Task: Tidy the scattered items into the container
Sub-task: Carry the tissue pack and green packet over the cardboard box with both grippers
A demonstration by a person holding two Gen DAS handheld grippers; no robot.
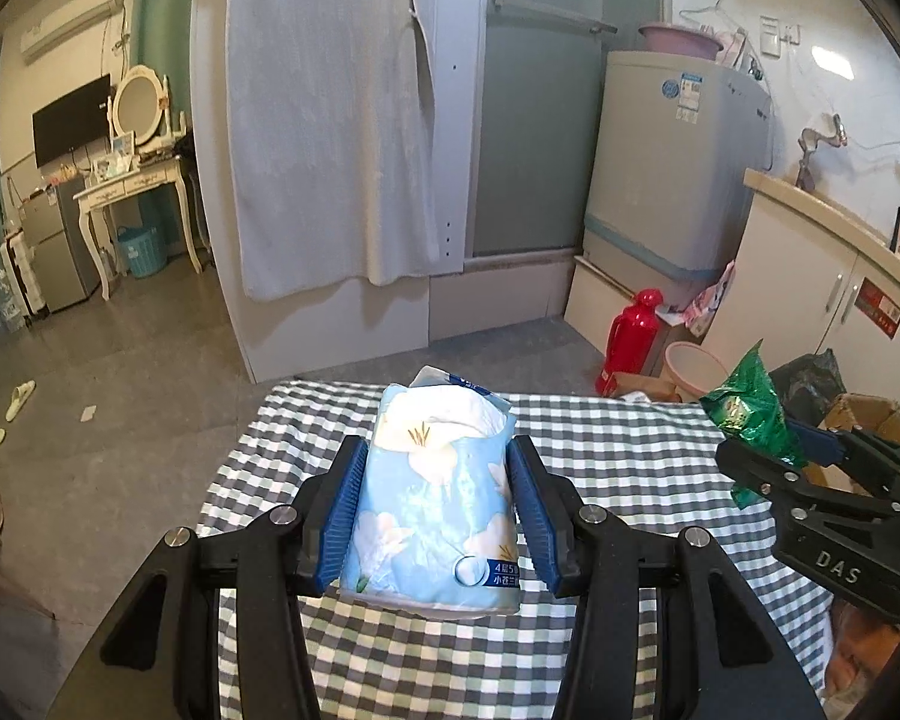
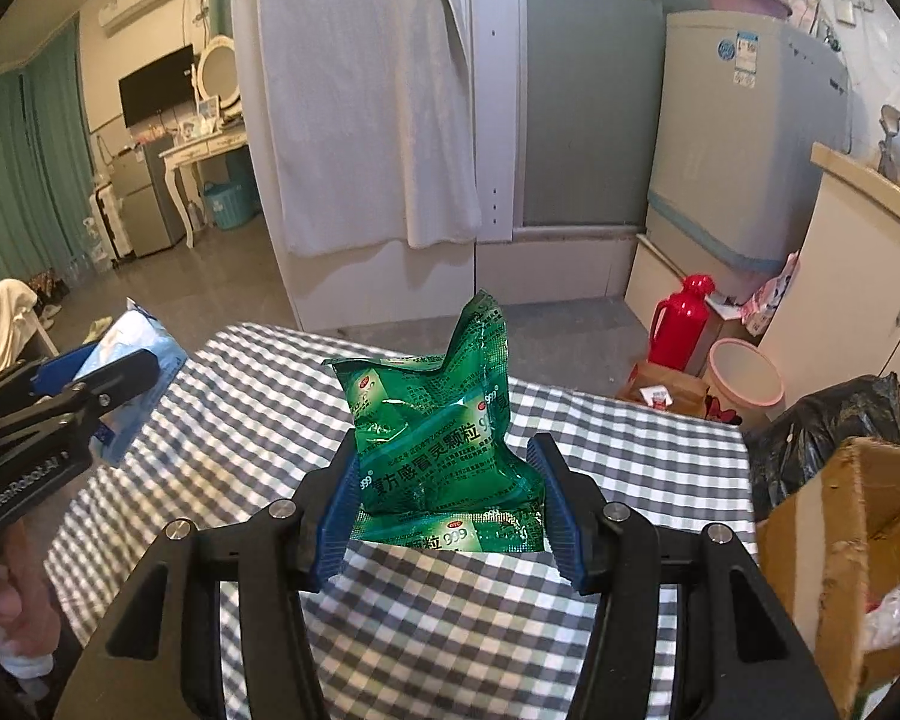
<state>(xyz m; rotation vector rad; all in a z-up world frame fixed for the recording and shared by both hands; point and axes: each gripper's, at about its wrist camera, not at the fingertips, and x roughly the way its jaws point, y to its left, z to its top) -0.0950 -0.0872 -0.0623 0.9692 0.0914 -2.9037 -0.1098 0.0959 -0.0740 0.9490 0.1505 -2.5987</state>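
Checkered table (image 1: 630, 462), bathroom backdrop. Left gripper (image 1: 438, 504): jaws clamped on tissue pack (image 1: 435, 498). Right gripper (image 2: 447, 492): jaws closed on green sachet bag (image 2: 444, 420). Cardboard box (image 2: 846, 552) lower right of right wrist view. Risk: slick film slipping; bag snagging box flap.

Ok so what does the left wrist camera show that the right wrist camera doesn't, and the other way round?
Only the left wrist view shows the blue tissue pack face-on, clamped between the left gripper pads, and slippers on the floor.

Only the right wrist view shows the green medicine packet face-on in the right gripper, and the cardboard box close up with a white bag inside.

Both show the checkered tablecloth, red thermos, pink basin, washing machine and each other's gripper.
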